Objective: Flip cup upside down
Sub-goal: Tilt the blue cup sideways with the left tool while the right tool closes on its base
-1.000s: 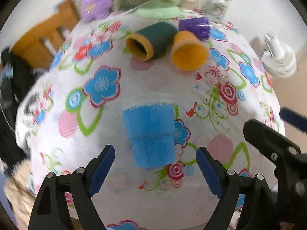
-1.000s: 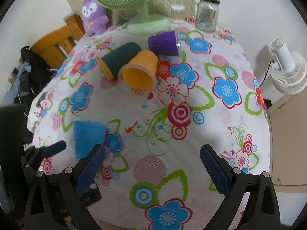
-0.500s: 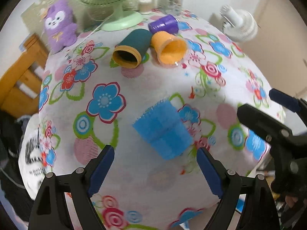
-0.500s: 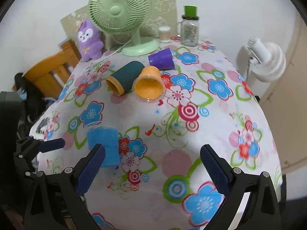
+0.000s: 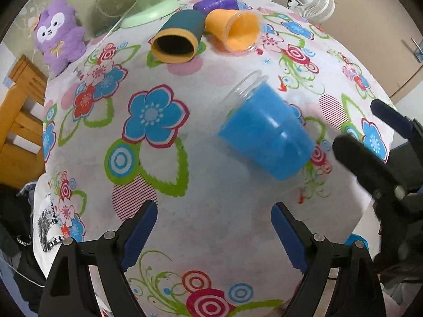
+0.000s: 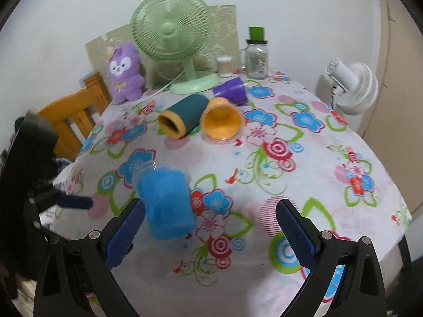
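A clear plastic cup with a blue lining lies on its side on the floral tablecloth, its mouth turned away from me. My left gripper is open and empty, nearer than the cup and to its left. In the right wrist view the blue cup lies just beyond my left fingertip. My right gripper is open and empty, nearer than the cup and to its right. The right gripper also shows in the left wrist view, right of the cup.
A teal cup, an orange cup and a purple cup lie on their sides farther back. A green fan, a purple plush and a glass jar stand at the far edge. A wooden chair stands left, a white fan right.
Both grippers have moved and turned, so the blue cup now sits right of centre in the left wrist view and nearer in the right wrist view. Both stay open.
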Tool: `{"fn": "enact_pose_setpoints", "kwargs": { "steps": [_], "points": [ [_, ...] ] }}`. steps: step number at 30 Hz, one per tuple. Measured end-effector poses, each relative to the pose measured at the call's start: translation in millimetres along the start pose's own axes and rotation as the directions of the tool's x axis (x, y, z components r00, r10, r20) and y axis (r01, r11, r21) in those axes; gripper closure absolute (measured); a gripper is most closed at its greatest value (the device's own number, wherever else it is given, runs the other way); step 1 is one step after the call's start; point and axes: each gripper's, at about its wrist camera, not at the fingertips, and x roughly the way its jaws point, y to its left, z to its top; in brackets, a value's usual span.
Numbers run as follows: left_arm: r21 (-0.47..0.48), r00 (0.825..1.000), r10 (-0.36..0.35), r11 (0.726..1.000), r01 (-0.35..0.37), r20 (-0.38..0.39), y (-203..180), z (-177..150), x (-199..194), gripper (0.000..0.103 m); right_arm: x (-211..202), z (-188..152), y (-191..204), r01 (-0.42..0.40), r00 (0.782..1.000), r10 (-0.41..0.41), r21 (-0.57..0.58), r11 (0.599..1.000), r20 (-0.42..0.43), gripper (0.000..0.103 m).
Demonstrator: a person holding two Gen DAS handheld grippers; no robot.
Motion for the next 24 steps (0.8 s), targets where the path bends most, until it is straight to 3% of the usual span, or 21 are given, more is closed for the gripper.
{"fn": "enact_pose_setpoints", "kwargs": {
  "steps": [6,15,24],
  "points": [
    [0.123,0.999,0.044,0.991,-0.047,0.023,-5,-9,12,0.014,16,-22,8,-0.005,1.000,0.007,-0.058,0.998,0.030,0.006],
    [0.228,0.997,0.072,0.970,-0.080,0.042,-9,-19,22,0.013,33,-41,20,-0.039,0.994,0.049,-0.099,0.994,0.101,0.011],
    [0.234,0.996,0.070,0.969,-0.081,0.054,-8,-24,25,0.013,40,-48,29,-0.071,0.989,0.087,-0.135,0.988,0.121,0.022]
  ]
}}
